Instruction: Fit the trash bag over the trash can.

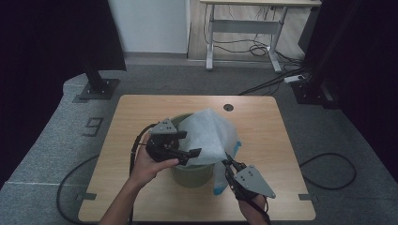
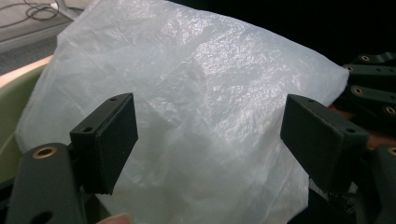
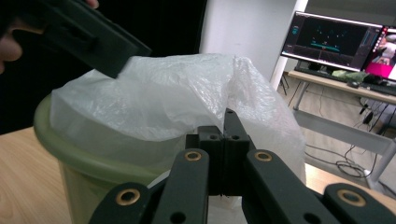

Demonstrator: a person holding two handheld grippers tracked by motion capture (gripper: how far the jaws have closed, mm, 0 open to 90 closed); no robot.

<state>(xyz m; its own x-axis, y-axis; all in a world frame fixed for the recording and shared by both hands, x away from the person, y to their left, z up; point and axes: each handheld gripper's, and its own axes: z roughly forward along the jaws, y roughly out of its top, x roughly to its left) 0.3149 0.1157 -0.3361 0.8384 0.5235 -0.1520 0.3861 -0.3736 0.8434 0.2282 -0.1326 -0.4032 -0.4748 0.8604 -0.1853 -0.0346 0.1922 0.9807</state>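
While the left tongs stood with their jaws wide apart and nothing pressed between them, they pointed to the right, at the white plastic bag. The left hand held them from below, with the forearm coming up from the bottom edge. The bag sat puffed up in the mouth of the green bin, which stood in the middle of the tabletop. The right tongs were pressed together at the bag's lower right edge, just beside the bin; I could not tell if film was caught between them. The right hand held them pointing up and to the left.
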